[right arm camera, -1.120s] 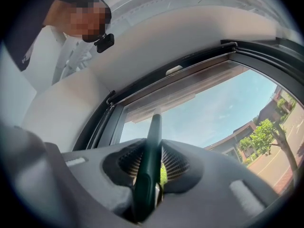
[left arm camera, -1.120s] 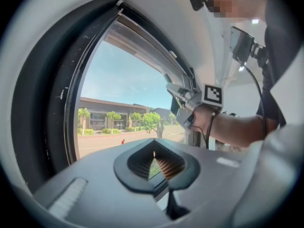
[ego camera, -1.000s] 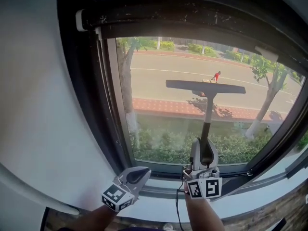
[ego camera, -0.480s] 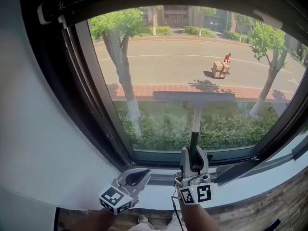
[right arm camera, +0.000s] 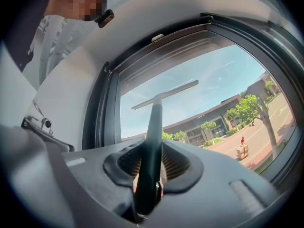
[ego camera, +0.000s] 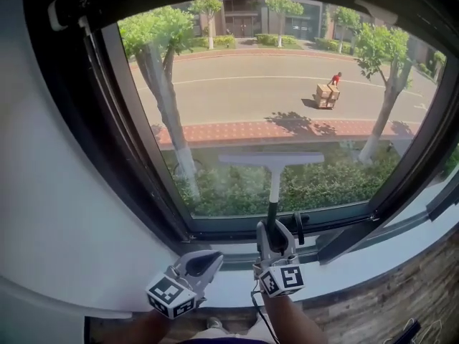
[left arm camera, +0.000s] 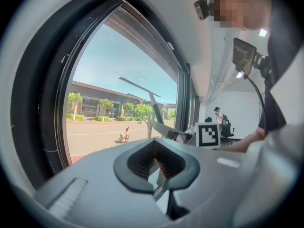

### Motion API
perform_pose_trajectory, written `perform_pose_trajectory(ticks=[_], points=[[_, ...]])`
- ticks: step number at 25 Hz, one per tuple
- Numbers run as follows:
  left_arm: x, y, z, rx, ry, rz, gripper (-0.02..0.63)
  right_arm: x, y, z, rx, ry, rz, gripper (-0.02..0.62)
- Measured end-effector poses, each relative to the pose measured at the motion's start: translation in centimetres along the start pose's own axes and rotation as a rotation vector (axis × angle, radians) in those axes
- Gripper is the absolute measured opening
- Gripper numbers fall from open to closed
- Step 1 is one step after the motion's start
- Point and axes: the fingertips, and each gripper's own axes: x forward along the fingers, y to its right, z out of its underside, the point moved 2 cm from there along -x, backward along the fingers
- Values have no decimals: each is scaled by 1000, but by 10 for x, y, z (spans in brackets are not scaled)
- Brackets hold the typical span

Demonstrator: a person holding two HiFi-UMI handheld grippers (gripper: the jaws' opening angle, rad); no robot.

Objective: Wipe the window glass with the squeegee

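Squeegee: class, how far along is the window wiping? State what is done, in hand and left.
Done: the squeegee is clamped by its handle in the right gripper. In hand: its blade sits level across the lower glass. Left: no wet patches or streaks show, so the wiped area cannot be judged. The left gripper is shut and empty.

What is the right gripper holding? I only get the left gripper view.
Observer: The right gripper is shut on the squeegee handle.
Operator: Where is the blade?
Observer: Level, low on the window glass, in line with the hedge outside.
Operator: And where does my left gripper sit?
Observer: The left gripper is down by the sill, left of the right one and below the window frame.
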Motion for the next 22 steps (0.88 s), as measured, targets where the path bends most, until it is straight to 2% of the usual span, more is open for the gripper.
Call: perform_pose_trajectory(ticks=[2,5,11,22], points=[[-3,7,1,5,6,8,2,-10,0,7,1,-3,-6,97],[-20,5,6,-5,31,-21,2,-14,-20,25,7,-16,-53,97],[-12,-4,-8,19,43,30,3,-17,-9,14,-42,19,10,96],[-22,12,6,3,33,72,3,-35,-17,49,-8,-87,8,95]])
